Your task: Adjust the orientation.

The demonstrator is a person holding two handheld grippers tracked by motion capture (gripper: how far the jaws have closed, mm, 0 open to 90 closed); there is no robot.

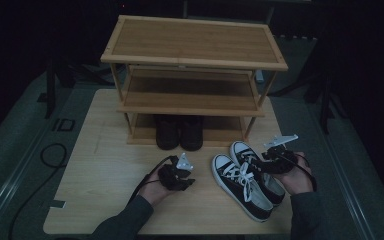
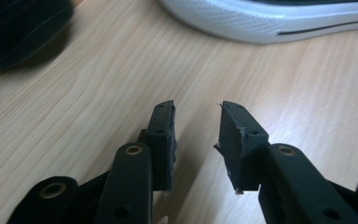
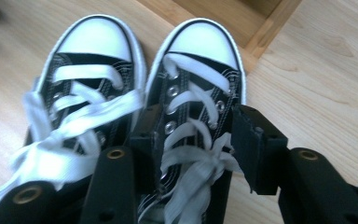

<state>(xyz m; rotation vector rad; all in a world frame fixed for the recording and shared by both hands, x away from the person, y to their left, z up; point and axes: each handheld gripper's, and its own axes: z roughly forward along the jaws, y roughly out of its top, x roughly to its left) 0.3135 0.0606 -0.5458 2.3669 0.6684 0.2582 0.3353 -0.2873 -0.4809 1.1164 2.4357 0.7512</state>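
High view: left gripper [image 1: 187, 181] over bare table [image 1: 105, 165], sneakers [image 1: 247, 182] near front right edge, right gripper [image 1: 271, 160] on right sneaker.
Left gripper view: jaws apart, empty.
Right gripper view: jaws straddle right sneaker [image 3: 198, 121]; clamp unclear.

In the left gripper view, the white sole [image 2: 279, 21] beyond the jaw tips is cut off by the top edge, and the dark shoe [image 2: 18, 28] up and left of the jaws runs off the corner. In the right gripper view, the right sneaker [image 3: 198, 93] lies between the jaws with its heel cut off at the bottom; whether the pads press it cannot be told. The left sneaker's [image 3: 88, 84] laces are blurred. From above, the boots [image 1: 179, 132] under the rack [image 1: 195, 42] are too dark to make out.
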